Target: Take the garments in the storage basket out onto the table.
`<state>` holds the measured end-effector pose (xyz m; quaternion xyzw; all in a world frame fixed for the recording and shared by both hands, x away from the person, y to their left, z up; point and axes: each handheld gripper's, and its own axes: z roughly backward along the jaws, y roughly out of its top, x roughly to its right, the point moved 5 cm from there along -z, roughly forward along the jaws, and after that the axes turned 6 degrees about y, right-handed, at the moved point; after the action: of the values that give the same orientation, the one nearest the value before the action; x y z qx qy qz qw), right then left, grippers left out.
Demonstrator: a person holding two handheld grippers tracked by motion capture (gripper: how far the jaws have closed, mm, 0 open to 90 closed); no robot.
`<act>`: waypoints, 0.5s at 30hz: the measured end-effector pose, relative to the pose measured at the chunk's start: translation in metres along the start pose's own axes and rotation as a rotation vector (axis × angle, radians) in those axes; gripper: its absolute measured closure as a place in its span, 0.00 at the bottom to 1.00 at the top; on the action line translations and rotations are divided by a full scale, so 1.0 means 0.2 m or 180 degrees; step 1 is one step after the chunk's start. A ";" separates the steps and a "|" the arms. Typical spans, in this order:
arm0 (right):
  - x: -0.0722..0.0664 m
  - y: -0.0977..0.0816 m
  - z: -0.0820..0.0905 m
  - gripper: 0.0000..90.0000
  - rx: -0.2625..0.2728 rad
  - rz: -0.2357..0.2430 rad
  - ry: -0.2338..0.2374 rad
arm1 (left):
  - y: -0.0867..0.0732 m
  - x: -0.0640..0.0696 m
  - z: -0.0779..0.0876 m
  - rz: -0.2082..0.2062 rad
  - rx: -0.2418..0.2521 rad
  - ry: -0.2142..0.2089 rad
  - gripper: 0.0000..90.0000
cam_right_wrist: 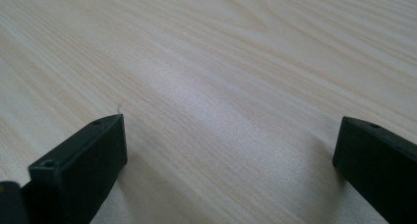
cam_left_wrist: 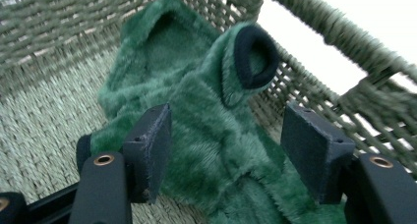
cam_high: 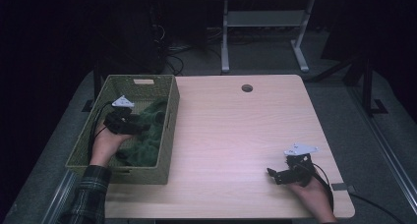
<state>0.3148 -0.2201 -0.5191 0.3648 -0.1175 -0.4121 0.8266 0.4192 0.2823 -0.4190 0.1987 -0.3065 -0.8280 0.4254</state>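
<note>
A green fuzzy garment (cam_high: 150,135) lies bunched in a woven olive basket (cam_high: 173,111) at the table's left side. My left gripper (cam_high: 140,127) reaches into the basket from the left, right at the garment. In the left gripper view the garment (cam_left_wrist: 196,86) lies under and between the jaws of the left gripper (cam_left_wrist: 227,111), which stand apart; I see no pad pressing on the fur. A dark navy cuff (cam_left_wrist: 255,57) opens toward the basket wall (cam_left_wrist: 59,37). My right gripper (cam_high: 275,176) rests open near the table's front right, nothing between its jaws (cam_right_wrist: 231,130).
The light wooden table (cam_high: 236,130) has a round cable hole (cam_high: 247,88) near its far edge. A desk frame (cam_high: 260,27) and cables stand on the dark floor behind. Bare wood (cam_right_wrist: 221,62) lies ahead of the right gripper.
</note>
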 end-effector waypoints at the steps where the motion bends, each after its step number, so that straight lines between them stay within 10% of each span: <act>1: 0.00 0.00 0.00 0.00 0.0000 -0.0001 -0.0001 | -0.01 -0.01 -0.01 0.0005 -0.0030 0.0019 0.39; 15: 0.00 0.00 0.00 0.00 -0.0001 -0.0002 0.0000 | -0.09 -0.03 -0.12 0.0080 -0.0392 -0.0031 0.33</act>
<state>0.3148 -0.2201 -0.5191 0.3647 -0.1174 -0.4124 0.8265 0.4271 0.2876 -0.4488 0.1643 -0.2596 -0.8409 0.4456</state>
